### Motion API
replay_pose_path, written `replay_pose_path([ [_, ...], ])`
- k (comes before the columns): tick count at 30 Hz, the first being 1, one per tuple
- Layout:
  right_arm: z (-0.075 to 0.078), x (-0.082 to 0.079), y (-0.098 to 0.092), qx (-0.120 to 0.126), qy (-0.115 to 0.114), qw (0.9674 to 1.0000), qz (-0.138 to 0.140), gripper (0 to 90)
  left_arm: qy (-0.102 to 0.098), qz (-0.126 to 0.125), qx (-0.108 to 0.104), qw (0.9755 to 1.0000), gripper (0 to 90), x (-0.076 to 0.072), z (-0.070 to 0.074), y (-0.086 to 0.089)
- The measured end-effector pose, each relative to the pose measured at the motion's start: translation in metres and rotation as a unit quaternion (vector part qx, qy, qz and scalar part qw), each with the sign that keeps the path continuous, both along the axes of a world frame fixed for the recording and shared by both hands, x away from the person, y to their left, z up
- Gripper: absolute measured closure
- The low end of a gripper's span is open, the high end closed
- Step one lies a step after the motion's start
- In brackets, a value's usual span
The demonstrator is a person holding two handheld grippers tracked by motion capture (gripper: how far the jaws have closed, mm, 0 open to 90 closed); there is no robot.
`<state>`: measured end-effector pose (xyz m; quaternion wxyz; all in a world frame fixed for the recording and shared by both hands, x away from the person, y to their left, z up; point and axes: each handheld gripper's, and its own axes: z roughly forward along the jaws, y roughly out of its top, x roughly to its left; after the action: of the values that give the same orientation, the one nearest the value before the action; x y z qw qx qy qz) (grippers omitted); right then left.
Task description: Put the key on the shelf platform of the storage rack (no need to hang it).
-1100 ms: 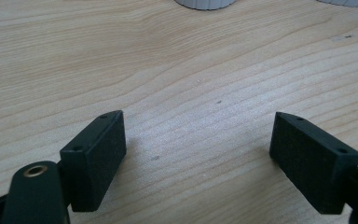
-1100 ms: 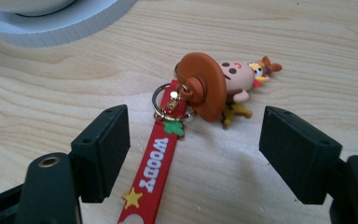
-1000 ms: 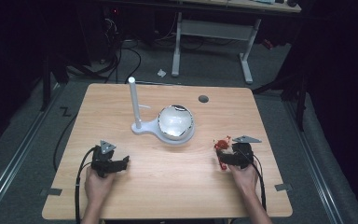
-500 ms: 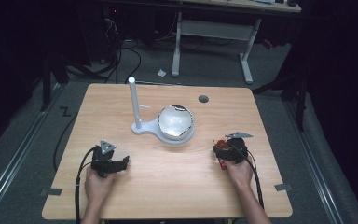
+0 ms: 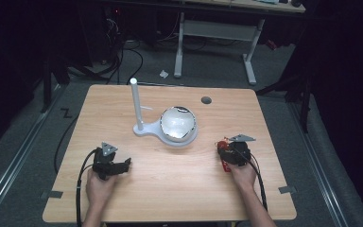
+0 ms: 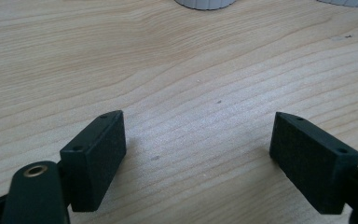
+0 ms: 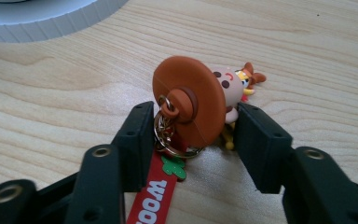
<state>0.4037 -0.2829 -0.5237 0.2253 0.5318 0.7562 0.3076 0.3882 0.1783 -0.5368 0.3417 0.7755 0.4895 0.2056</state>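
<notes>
The keychain figure (image 7: pixel 200 100), a small doll in a wide brown hat with a red strap (image 7: pixel 151 198) on its ring, lies on the bench (image 5: pixel 170 189) at the near right, between the jaws of the right claw (image 7: pixel 193 133), which have just been closing around it and now seem to touch its hat and body. This looks like the grasping step; next the grip must firm up before any lift. The left claw (image 6: pixel 198 154) rests open at the near left, with the white stand (image 5: pixel 163 125) farther off.
</notes>
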Motion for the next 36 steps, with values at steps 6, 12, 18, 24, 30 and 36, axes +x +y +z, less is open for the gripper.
replay_pose_path([
  [6, 0.003, -0.001, -0.004, 0.011, -0.001, 0.9999, 0.012, 55.8, 0.000, 0.000, 0.000, 1.0000, 18.8, 0.000, 0.000, 0.000],
  [12, 0.007, -0.003, -0.005, 0.014, -0.002, 0.9997, 0.022, 56.9, 0.000, 0.000, 0.000, 1.0000, 18.8, 0.000, 0.000, 0.000],
  [18, 0.015, -0.007, -0.009, 0.032, -0.007, 0.9991, 0.028, 57.2, 0.000, 0.000, 0.000, 1.0000, 18.8, 0.000, 0.000, 0.000],
  [24, 0.023, -0.013, -0.014, 0.040, -0.011, 0.9985, 0.035, 57.4, 0.000, 0.000, 0.000, 1.0000, 18.8, 0.000, 0.000, 0.000],
  [30, 0.039, -0.018, -0.017, 0.040, -0.019, 0.9980, 0.046, 57.4, 0.000, 0.000, 0.000, 1.0000, 18.8, 0.000, 0.000, 0.000],
  [36, 0.055, -0.024, -0.018, 0.048, -0.029, 0.9967, 0.058, 57.5, 0.000, 0.000, 0.000, 1.0000, 18.8, 0.000, 0.000, 0.000],
])
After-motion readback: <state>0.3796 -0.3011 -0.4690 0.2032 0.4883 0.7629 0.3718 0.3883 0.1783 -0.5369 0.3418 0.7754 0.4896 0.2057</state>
